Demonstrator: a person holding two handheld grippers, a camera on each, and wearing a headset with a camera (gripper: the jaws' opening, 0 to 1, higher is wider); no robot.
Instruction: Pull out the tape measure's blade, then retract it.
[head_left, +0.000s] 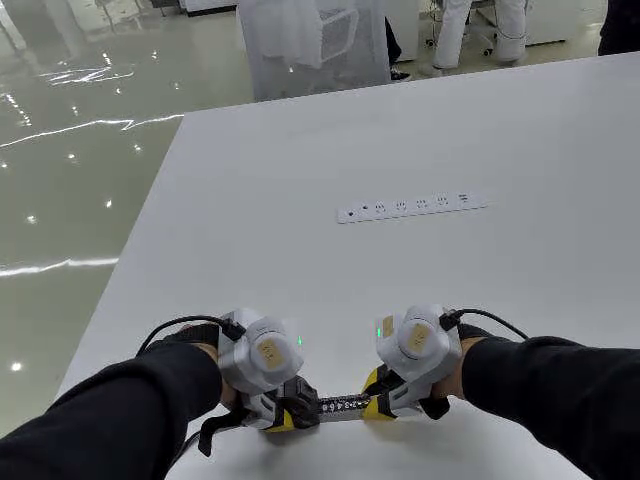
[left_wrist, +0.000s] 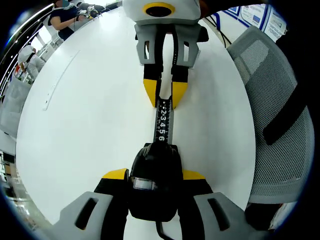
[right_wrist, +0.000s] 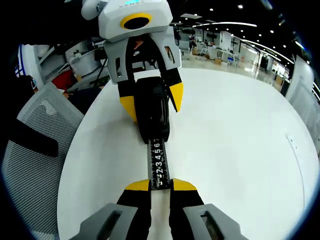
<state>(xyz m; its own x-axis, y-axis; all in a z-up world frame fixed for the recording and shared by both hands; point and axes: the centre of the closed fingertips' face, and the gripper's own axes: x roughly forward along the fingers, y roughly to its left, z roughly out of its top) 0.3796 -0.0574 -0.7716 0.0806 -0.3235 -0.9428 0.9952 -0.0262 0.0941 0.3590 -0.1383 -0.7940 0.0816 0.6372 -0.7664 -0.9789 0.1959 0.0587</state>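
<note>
The black tape measure (left_wrist: 153, 181) lies between the jaws of my left gripper (left_wrist: 154, 176), which is shut on its case; the same case (right_wrist: 152, 112) faces me in the right gripper view and sits low in the head view (head_left: 298, 404). A short length of blade (left_wrist: 163, 123) with numerals up to about 6 runs out of it over the white table (head_left: 400, 130). My right gripper (right_wrist: 160, 186) is shut on the blade's end (right_wrist: 158, 170). In the head view the left gripper (head_left: 287, 416) and right gripper (head_left: 374, 406) face each other near the table's front edge, the blade (head_left: 343, 404) spanning the gap.
A white power strip (head_left: 412, 207) lies mid-table, well beyond the grippers. A grey mesh chair (left_wrist: 277, 125) stands beside the table's edge. The table's left edge (head_left: 120, 270) drops to a shiny floor. People stand at the far end.
</note>
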